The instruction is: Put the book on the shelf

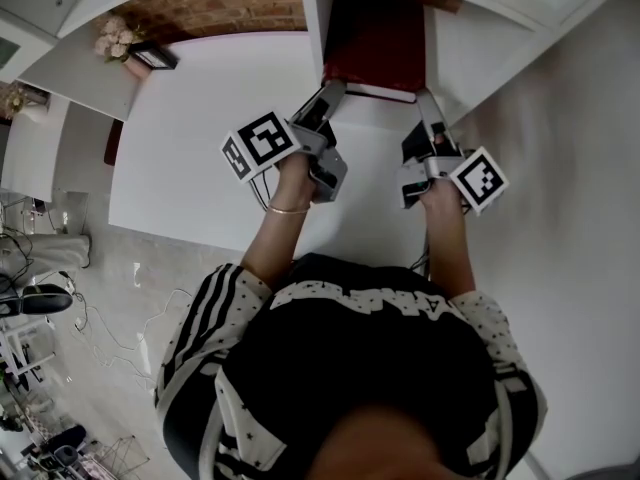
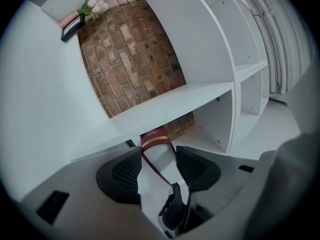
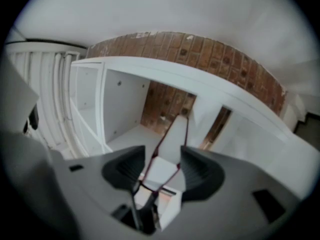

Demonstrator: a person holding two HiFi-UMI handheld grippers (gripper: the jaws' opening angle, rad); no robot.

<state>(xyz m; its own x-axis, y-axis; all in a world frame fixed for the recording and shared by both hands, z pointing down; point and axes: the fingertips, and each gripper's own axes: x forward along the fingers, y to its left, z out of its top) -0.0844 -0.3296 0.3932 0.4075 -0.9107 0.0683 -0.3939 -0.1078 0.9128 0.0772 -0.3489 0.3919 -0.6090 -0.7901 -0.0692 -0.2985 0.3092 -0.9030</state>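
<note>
A dark red book (image 1: 375, 38) lies flat, its far end inside an open compartment of the white shelf (image 1: 312, 18). My left gripper (image 1: 333, 90) holds the book's near left corner and my right gripper (image 1: 428, 98) its near right corner. In the left gripper view the white page edge and maroon cover of the book (image 2: 156, 154) fill the gap between the pads of the left gripper (image 2: 157, 169). In the right gripper view the book (image 3: 172, 144) sits the same way in the right gripper (image 3: 162, 169), with a maroon cover edge against each pad. Both point level at the shelf.
A brick wall (image 1: 220, 3) shows behind the shelf's open compartments. Pink flowers (image 1: 118, 36) and a dark picture frame (image 1: 155, 56) stand on a shelf board at the left. White pipes (image 2: 272, 44) run beside the shelf. Cables and stands (image 1: 40, 298) clutter the floor at the left.
</note>
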